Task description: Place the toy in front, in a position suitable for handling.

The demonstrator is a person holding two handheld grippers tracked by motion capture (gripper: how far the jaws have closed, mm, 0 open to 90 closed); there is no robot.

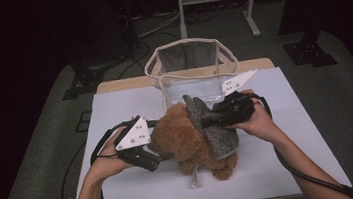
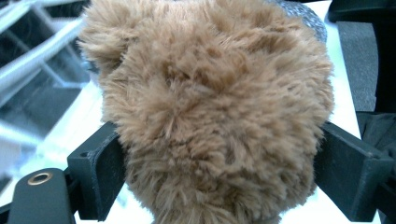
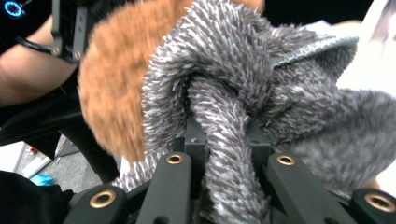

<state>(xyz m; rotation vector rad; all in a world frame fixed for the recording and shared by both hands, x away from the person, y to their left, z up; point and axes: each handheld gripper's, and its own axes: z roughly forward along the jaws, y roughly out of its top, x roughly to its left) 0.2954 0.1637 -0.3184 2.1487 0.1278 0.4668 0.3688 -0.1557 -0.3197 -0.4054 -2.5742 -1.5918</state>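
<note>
Free room: the white table [image 1: 115, 106] lies bare to your left of the brown plush bear [image 1: 184, 139] and along the near edge, so you can pass there. Bare table also lies to your right of the grey cloth [image 1: 212, 125].

Obstacles: the bear and cloth fill the middle, between your left gripper [image 1: 163, 157] and right gripper [image 1: 207, 121]. Just behind them, the open mesh basket [image 1: 158, 64] blocks the far centre.
</note>
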